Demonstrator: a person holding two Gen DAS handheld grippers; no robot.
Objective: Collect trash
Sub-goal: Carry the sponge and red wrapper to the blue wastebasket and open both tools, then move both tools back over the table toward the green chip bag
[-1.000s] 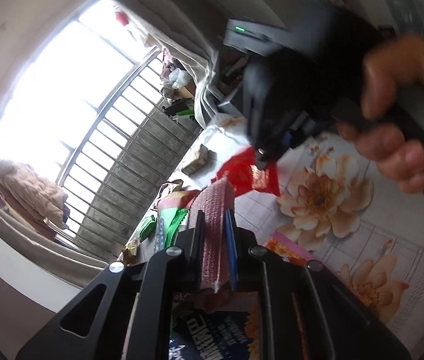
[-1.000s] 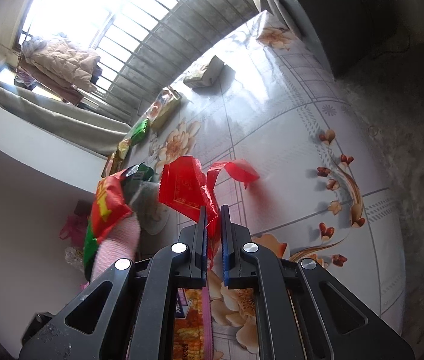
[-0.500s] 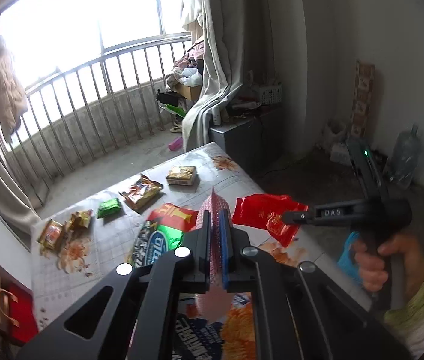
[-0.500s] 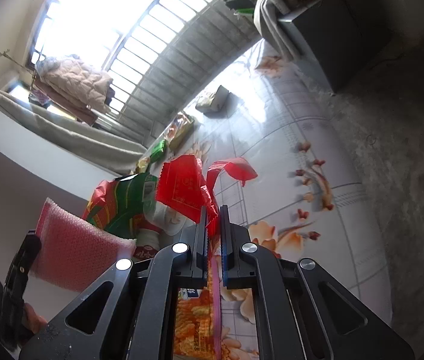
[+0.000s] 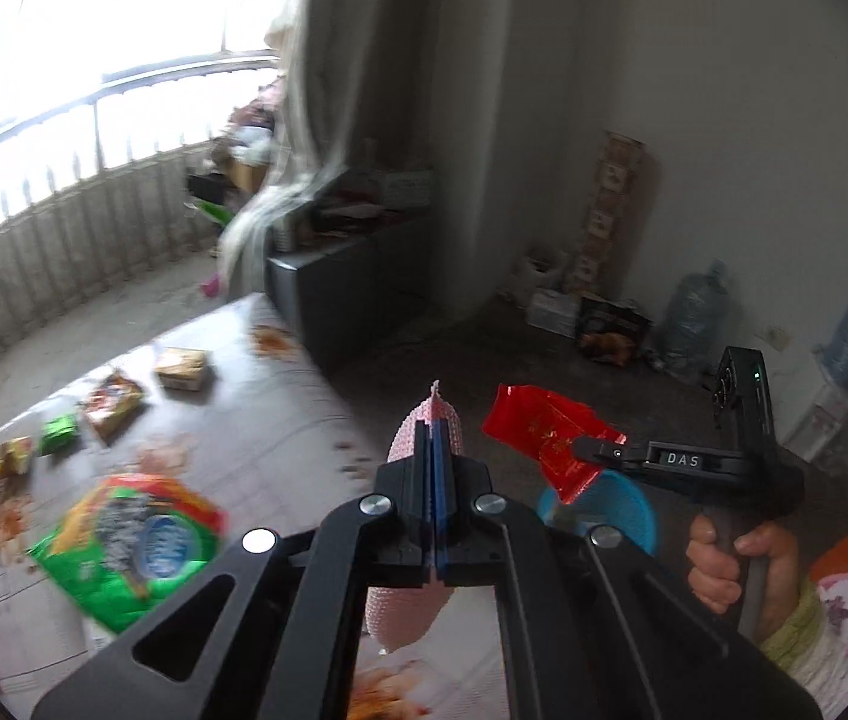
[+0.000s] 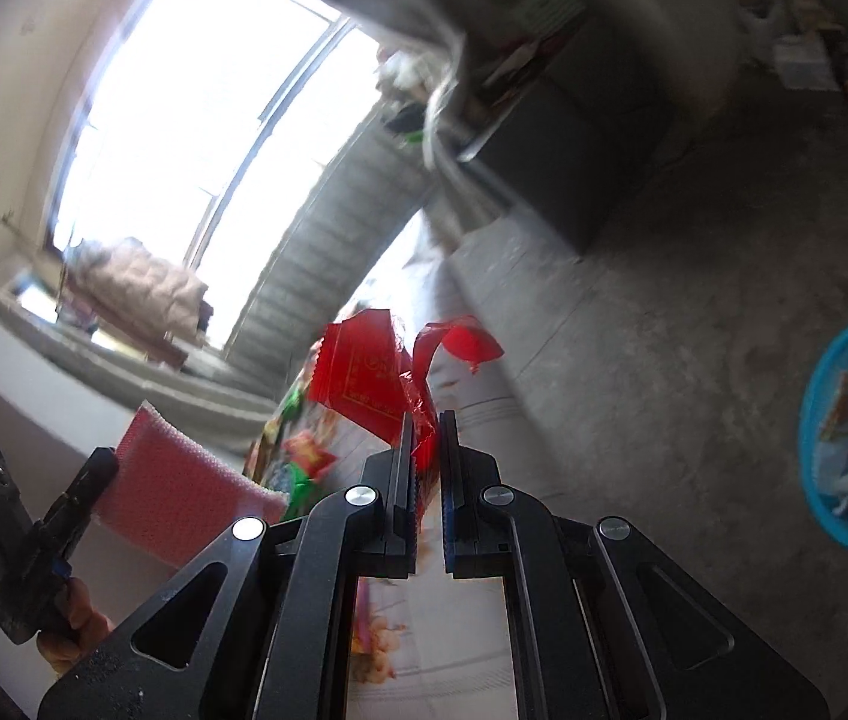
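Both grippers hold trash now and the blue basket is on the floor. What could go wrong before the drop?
1. The right gripper pinches only an edge of the red wrapper; it could slip out short of the blue basket.
2. The pink bubble wrap in the left gripper is bulky and may catch the rim.

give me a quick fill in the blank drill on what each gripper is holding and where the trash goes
The left gripper is shut on a ____ bubble-wrap sheet.
The right gripper is shut on a ____ wrapper.
The basket on the floor is ____ in colour.

Missing words: pink; red; blue
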